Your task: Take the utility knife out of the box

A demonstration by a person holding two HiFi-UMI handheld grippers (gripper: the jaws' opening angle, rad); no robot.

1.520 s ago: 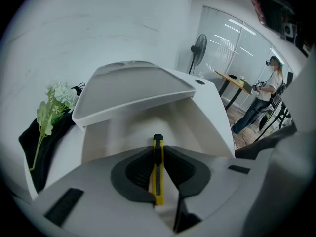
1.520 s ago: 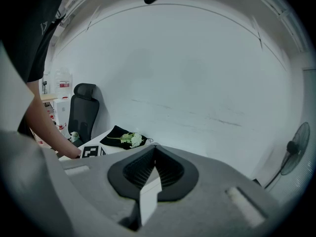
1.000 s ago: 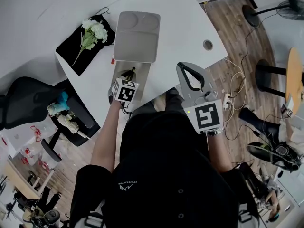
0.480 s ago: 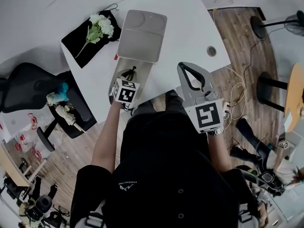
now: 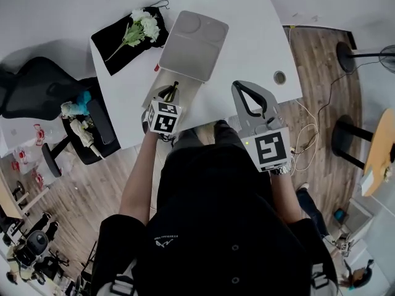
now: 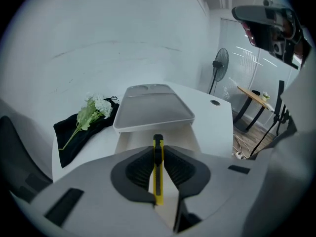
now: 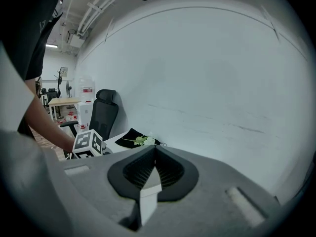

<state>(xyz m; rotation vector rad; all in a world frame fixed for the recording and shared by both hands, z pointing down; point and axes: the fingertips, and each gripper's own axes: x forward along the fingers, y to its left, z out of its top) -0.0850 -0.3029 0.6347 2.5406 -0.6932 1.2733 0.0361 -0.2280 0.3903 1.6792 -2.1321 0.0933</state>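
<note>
L gripper has the utility knife over the box; R gripper idle.

L gripper (image 5: 169, 95) jaws clamped on utility knife (image 6: 157, 174), yellow body w/ black slider, gripped edge-on btwn the pads w/ its end pointing fwd past the jaw tips. It sits at the near end of the box (image 5: 182, 86), over the open lower part; can't tell if the knife end is fully clear of it. Lid (image 6: 153, 108) raised, tilted back behind. R gripper (image 5: 252, 99) off to the R of the box, near table (image 5: 247, 36) edge, jaws pressed together w/ nothing btwn. Black cloth (image 5: 117, 41) w/ white flowers (image 5: 143, 23) lies L of the box, apart from it. Office chair (image 5: 37, 94) beside the table, L side.
</note>
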